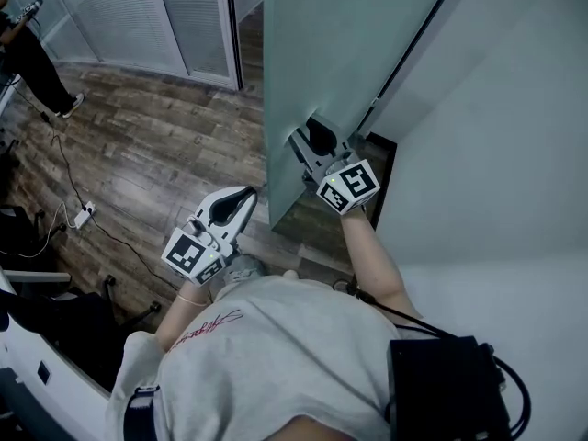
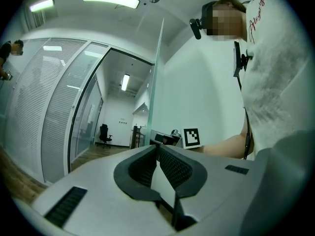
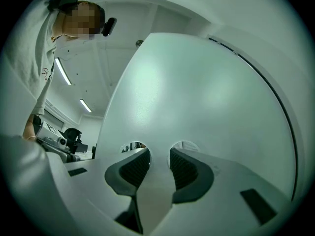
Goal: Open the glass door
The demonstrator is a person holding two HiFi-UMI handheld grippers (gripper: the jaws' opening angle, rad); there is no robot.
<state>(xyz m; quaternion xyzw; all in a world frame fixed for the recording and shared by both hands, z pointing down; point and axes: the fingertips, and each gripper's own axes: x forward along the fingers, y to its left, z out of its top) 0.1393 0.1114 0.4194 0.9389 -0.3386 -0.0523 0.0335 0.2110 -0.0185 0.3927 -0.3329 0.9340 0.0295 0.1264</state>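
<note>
Right tool is hard up against the frosted glass door, jaws spread, tips at the panel's face and gripping nothing. Left tool sits clenched and empty, just left of the door's edge.

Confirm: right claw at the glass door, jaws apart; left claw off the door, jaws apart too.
Wrong on the left claw: its jaws are together, as the left gripper view shows. The rest stands: right claw at the glass door, jaws apart; left claw off the door.

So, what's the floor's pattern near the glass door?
The floor is dark brown wood-look planking, clearest in the head view.
</note>
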